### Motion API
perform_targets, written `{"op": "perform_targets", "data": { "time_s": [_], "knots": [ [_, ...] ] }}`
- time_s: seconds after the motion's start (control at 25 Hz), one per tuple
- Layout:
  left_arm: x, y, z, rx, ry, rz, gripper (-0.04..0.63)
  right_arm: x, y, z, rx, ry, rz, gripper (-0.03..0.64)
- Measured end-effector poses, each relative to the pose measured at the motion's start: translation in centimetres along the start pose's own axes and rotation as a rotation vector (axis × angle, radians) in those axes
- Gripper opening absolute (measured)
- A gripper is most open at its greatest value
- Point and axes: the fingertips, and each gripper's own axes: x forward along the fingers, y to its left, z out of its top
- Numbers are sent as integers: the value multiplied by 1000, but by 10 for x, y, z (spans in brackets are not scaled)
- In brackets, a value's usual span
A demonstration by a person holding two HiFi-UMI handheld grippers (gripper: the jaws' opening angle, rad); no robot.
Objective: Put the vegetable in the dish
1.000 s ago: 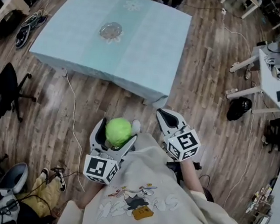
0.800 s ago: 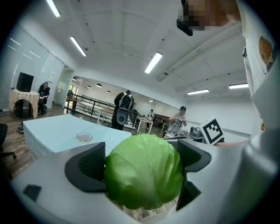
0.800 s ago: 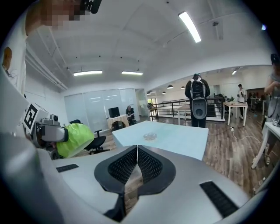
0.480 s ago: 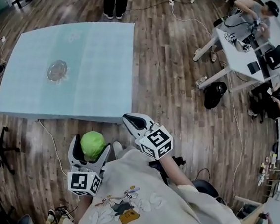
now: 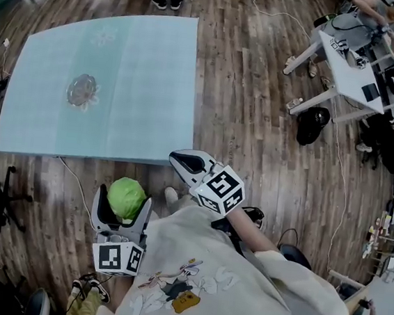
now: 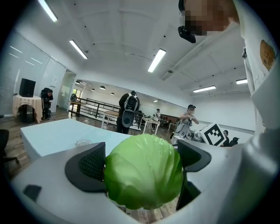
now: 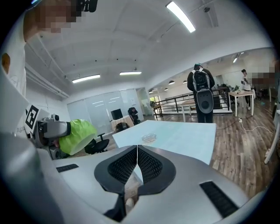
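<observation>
Above the plank floor, short of the bench, we grip a round, leafy green cabbage between the left hand-held gripper's ribbed black pads. The right hand-held gripper is closed and empty. A scalloped glass dish sits well apart on the bench's pale blue cloth.

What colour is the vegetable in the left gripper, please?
Light green cabbage; clearest in left gripper view.

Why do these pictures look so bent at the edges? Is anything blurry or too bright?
Head view: a wide lens bows the table edges and floor planks; lighting is even. Left gripper view: dark rounded corners; the cabbage in the left claw is sharp; the ceiling strip lights glare white. Right gripper view: same round frame; the shut right claw is sharp.
</observation>
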Motion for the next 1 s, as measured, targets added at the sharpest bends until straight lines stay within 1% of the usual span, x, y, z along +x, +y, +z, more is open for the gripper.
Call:
{"op": "perform_targets", "data": {
  "time_s": [0.2, 0.32, 0.44, 0.56, 0.68, 0.76, 0.84, 0.92, 1.0],
  "knots": [
    [7, 40, 1, -24, 20, 16, 523, 33, -1, 0, 15, 18, -9, 23],
    [20, 63, 5, -33, 27, -4, 523, 55, -5, 9, 30, 15, -32, 23],
    [35, 85, 13, -34, 24, -45, 523, 76, -4, 21, 31, 12, -62, 23],
    [34, 110, 21, -23, 19, -71, 523, 99, 10, 26, 35, 14, -74, 23],
    [14, 137, 35, -6, 17, -63, 523, 120, 41, 41, 36, -6, -60, 23],
    [15, 150, 48, 11, 8, -95, 523, 127, 49, 60, 25, -27, -82, 23],
    [31, 164, 58, 17, -1, -152, 523, 138, 44, 75, 13, -33, -134, 23],
    [40, 193, 61, 18, -2, -182, 523, 162, 44, 81, 8, -24, -169, 23],
    [40, 229, 62, 25, 8, -183, 523, 194, 54, 82, 15, -17, -175, 23]
  ]
}}
